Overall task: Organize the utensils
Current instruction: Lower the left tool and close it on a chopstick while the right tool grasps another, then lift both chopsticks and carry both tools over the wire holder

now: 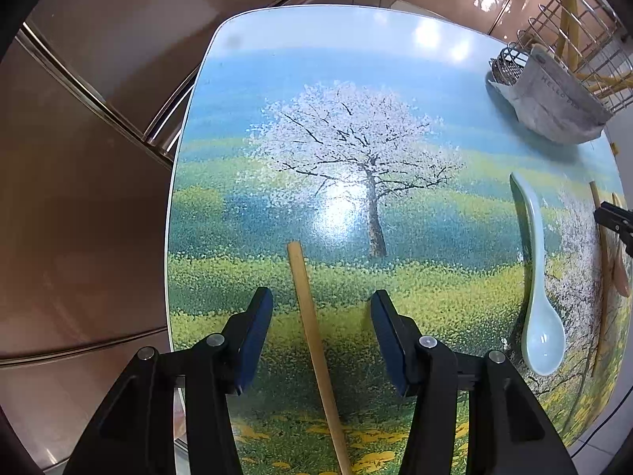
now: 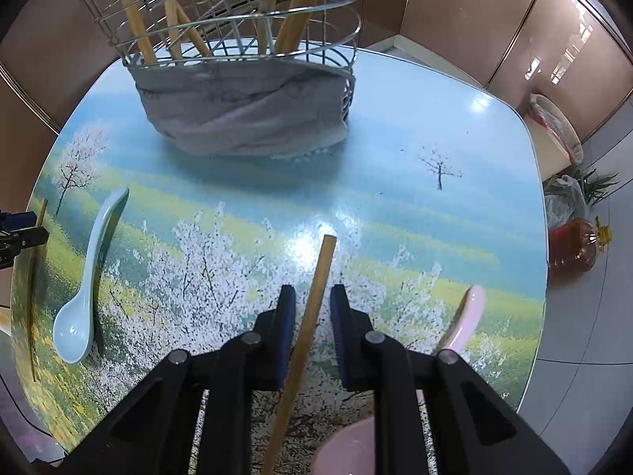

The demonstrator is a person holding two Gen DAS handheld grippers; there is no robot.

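The left gripper [image 1: 321, 330] pointed down at the tabletop [image 1: 253, 91] with its jaws parted, straddling a wooden chopstick [image 1: 314, 340] that lay flat between the pads; neither pad touched it. The right gripper [image 2: 312, 328] had its jaws drawn in close on either side of a second wooden chopstick [image 2: 306, 328]; a thin gap seemed to remain at the pad tips, and whether the pads actually pressed on the stick could not be told.

Taking the wire utensil basket [image 2: 237, 12] as the landmark: it stood at the far edge of the tabletop, a grey cloth [image 2: 241, 107] wrapped around its lower part, with several wooden sticks [image 2: 134, 12] standing inside it. The right gripper's chopstick lay in front of the basket, nearer the camera, its far end pointing roughly toward the basket. A pale blue ceramic spoon [image 2: 85, 289] lay in front of the basket and to its left, bowl end away from it. A pink spoon [image 2: 467, 320] lay in front of the basket and to its right, partly hidden behind the right gripper's finger. The left gripper's chopstick lay further left than the blue spoon, well apart from the basket.
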